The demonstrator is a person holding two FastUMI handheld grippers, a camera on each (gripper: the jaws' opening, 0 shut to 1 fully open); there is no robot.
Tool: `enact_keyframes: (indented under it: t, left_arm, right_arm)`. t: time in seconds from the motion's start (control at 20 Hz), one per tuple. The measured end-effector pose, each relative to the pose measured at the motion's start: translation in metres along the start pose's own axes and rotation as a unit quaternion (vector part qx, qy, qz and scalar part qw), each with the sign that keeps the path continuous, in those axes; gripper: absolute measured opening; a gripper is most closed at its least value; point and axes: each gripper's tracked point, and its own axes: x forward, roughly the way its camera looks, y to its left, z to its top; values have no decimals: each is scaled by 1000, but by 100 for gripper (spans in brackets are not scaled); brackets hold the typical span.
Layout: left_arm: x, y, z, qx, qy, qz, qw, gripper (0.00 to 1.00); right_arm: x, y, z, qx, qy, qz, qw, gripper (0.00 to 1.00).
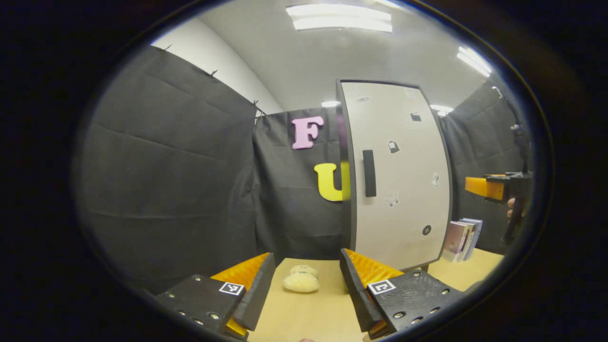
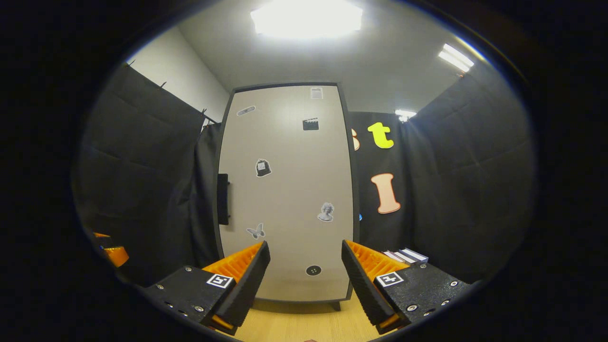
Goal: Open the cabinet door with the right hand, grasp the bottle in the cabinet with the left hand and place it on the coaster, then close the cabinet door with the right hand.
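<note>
Cabinet door (image 2: pixel 287 190) stands shut in front of my right gripper (image 2: pixel 305 266), whose fingers are spread wide with nothing between them. The bottle, I judge, sits behind that door; I cannot see it, nor the coaster. The handle (image 2: pixel 223 198) is a slim dark vertical bar at the door's left edge, so my worry is that the fingers slide off it or catch only the edge. The door is a smooth pale panel with a dark frame, dotted with small stickers. My left gripper (image 1: pixel 307 280) waits wide open over the light wood-grain bench (image 1: pixel 308 313), near a soft cream plush toy (image 1: pixel 301 279); a swinging door could strike that gripper. Books (image 1: pixel 461 239) lean beside the cabinet.
</note>
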Motion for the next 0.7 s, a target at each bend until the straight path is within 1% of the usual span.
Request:
enact_keyframes:
  t: [0.25,0.45,0.5,0.7]
  left_arm:
    - [-15,26,-7,0,7,19,1000,78]
    - [-25,48,-14,0,15,39,999,82]
    - [-28,54,-16,-1,17,45,999,78]
    - [-43,81,-22,4,23,71,997,78]
  right_arm:
    - [27,35,6,16,1,26,1000,93]
    - [50,71,14,27,-6,53,998,94]
    - [56,80,17,30,-8,59,998,94]
    - [81,118,27,37,-17,84,996,93]
